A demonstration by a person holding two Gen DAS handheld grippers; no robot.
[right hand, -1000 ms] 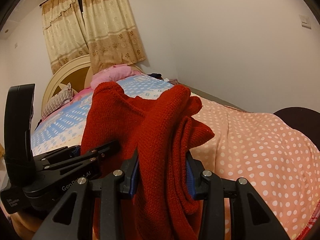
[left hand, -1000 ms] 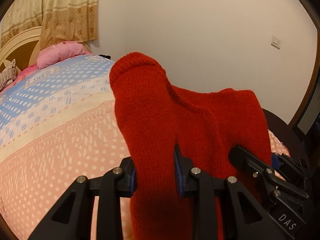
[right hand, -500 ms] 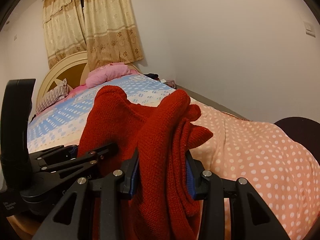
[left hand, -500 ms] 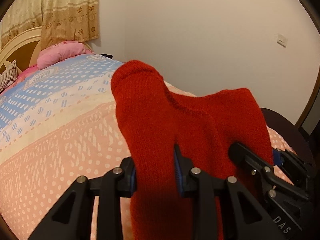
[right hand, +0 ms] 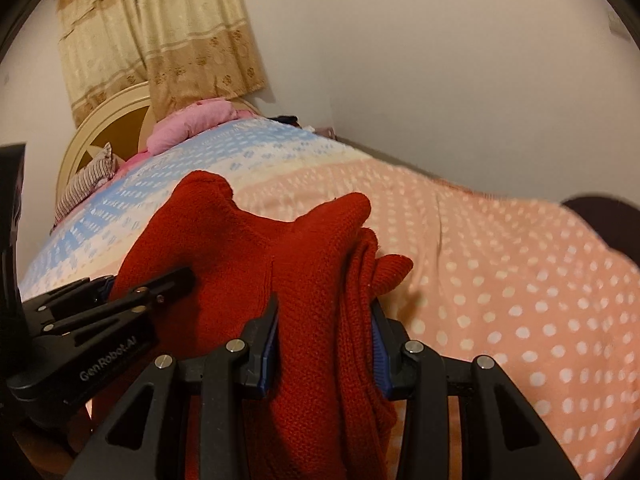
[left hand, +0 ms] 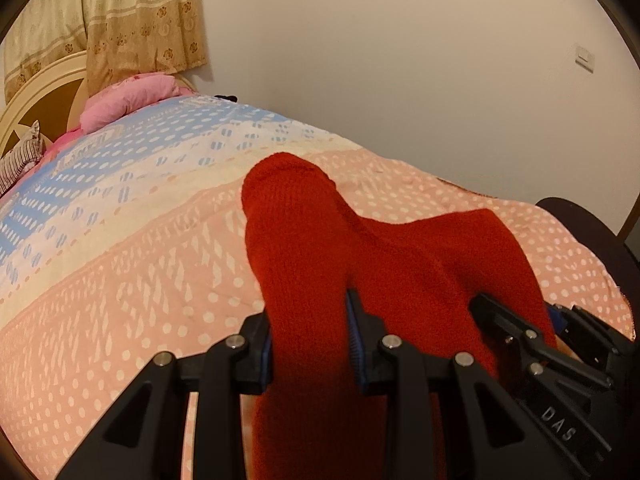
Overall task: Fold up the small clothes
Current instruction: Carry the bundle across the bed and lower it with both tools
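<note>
A red knitted garment [left hand: 360,256] hangs between both grippers above the bed. My left gripper [left hand: 310,340] is shut on one bunched part of it, and the fabric stands up past the fingers. My right gripper [right hand: 324,344] is shut on another thick bunch of the same red garment [right hand: 248,248]. The two grippers are close side by side: the right one shows at the right edge of the left wrist view [left hand: 532,344], the left one at the left of the right wrist view [right hand: 100,320].
The bed has a quilt [left hand: 132,264] that is pink with white dots near me and blue and cream farther off. Pink pillows [left hand: 128,100] and a cream headboard [right hand: 116,120] lie at the far end. A dark round footboard [right hand: 604,220] stands at the right. The wall runs along the bed's far side.
Both grippers have tilted or moved downward with the red garment still held, so more of the quilt shows above the fabric. The grips have not changed.
</note>
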